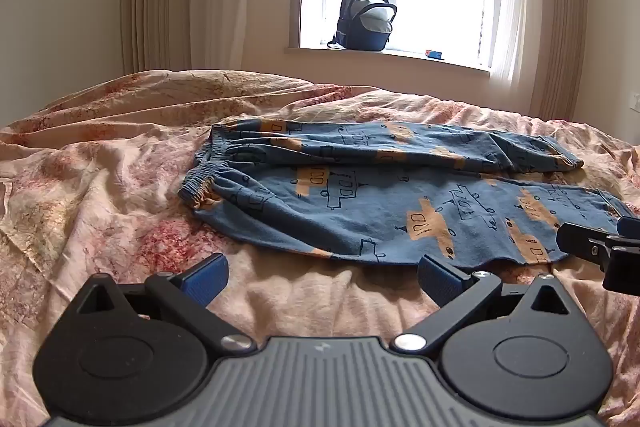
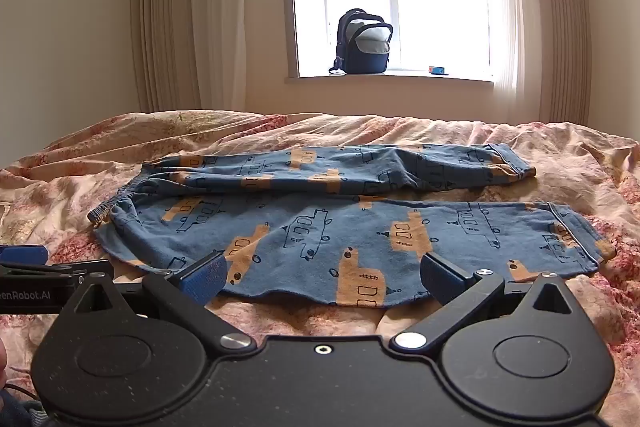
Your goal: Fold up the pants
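left hand-held gripper agape, right hand-held gripper agape

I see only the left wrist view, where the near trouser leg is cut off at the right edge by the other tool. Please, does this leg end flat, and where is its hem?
Observer: In the right wrist view the near leg of the pants lies flat, and its hem is fully visible at the right.
Operator: Is the right gripper holding cloth?
Observer: No. The right gripper has its jaws open, over the near edge of the pants.
Operator: Is the far leg's hem visible too?
Observer: Yes, the far hem lies on the bedspread.
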The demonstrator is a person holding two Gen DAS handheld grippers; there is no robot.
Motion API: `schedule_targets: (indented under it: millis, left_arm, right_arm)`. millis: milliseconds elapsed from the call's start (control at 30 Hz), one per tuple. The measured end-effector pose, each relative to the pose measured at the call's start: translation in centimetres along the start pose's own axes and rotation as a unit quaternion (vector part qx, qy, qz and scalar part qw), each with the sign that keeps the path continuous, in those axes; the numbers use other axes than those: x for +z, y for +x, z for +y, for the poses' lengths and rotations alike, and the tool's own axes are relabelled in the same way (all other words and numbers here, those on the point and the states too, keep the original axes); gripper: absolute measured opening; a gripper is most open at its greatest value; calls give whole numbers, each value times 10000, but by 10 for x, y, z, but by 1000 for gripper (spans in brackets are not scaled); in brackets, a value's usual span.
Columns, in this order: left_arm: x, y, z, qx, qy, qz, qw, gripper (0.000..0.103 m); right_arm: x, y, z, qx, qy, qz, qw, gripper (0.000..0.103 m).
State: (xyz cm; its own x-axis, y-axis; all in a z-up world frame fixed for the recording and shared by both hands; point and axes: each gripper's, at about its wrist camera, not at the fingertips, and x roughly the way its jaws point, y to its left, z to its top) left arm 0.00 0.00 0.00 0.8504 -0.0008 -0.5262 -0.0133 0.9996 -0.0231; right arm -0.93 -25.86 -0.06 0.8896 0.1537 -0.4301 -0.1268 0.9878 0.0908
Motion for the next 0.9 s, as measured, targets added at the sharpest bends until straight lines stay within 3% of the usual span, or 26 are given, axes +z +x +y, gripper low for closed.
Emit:
schedule_targets:
  millis: [900]
  left_arm:
    - [-3,3,0,93,50,96,9999,103]
  right_arm:
    - [1,3,1,22,-33,90,10000,103]
